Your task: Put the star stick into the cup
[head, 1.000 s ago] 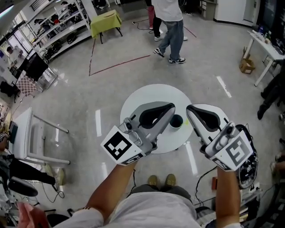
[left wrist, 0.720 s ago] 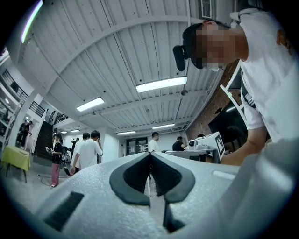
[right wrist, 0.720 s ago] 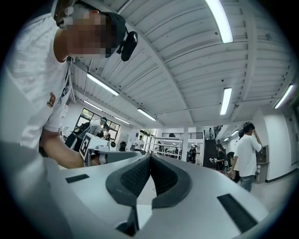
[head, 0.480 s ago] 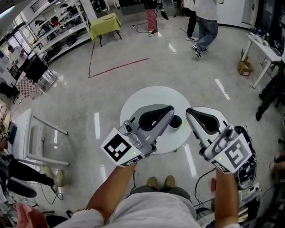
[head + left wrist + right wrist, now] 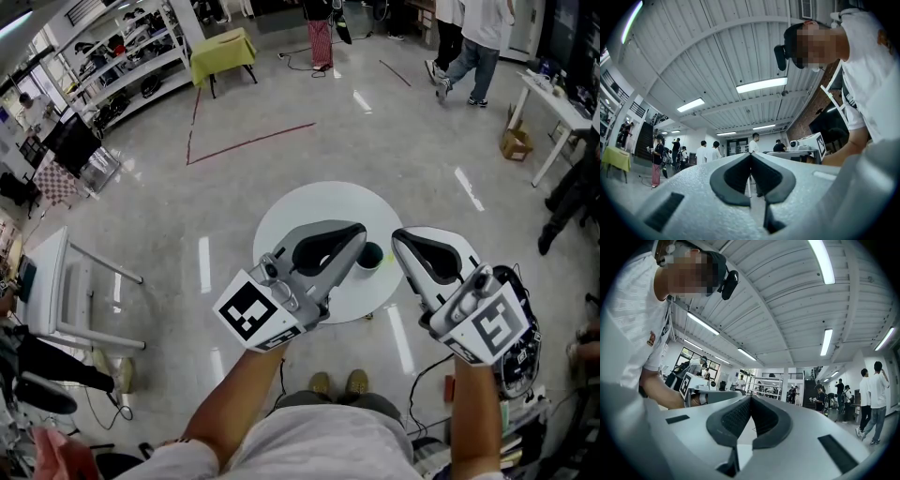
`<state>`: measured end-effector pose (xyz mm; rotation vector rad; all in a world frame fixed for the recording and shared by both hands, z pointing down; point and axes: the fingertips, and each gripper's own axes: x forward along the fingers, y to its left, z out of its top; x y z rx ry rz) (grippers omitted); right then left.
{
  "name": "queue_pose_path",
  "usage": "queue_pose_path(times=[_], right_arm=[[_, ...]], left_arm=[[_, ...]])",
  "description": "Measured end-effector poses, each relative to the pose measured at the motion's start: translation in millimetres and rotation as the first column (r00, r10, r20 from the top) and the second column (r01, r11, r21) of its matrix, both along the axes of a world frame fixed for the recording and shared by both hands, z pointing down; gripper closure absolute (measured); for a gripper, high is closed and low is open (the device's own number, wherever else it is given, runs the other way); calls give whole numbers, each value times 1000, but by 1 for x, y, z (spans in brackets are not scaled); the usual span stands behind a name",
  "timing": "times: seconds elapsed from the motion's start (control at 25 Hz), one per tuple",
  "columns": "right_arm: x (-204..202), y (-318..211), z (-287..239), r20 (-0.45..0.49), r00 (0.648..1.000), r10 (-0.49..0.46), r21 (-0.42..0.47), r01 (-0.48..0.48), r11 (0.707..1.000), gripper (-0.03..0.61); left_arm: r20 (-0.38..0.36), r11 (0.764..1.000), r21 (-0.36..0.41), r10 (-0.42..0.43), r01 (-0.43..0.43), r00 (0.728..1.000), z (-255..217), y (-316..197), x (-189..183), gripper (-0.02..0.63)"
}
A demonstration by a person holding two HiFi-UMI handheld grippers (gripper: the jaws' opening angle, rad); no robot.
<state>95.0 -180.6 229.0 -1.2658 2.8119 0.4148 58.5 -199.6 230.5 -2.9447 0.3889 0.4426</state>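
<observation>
My head camera looks steeply down from close behind the left tongs (image 5: pixel 359 232) and right tongs (image 5: pixel 397 234); each tongs camera faces upward along them, sharing the ceiling (image 5: pixel 717 56) and wearer (image 5: pixel 637 324)

Your left gripper (image 5: pixel 751 157) tilted upward, jaws meeting tip to tip with nothing between, ribbed ceiling (image 5: pixel 693 51) and strip lights (image 5: pixel 761 85) above, people (image 5: pixel 702 152) standing far left, your white shirt (image 5: pixel 869 70) at right.
</observation>
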Motion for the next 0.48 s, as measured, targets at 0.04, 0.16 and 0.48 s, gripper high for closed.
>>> queue_pose_path(times=[0.04, 0.16, 0.48], right_arm=[[0, 0, 1, -1, 1000, 2, -1, -2, 1000, 568], [1, -1, 4, -5, 1000, 7, -6, -7, 1000, 568], [3, 0, 10, -8, 1000, 18, -20, -18, 1000, 568]], left_arm=[[0, 1000, -1, 0, 0, 1000, 1, 0, 0, 598], [3, 1000, -5, 1, 0, 1000, 3, -1, 0, 598], [4, 1000, -8, 1, -1, 1000, 5, 1, 0, 598]])
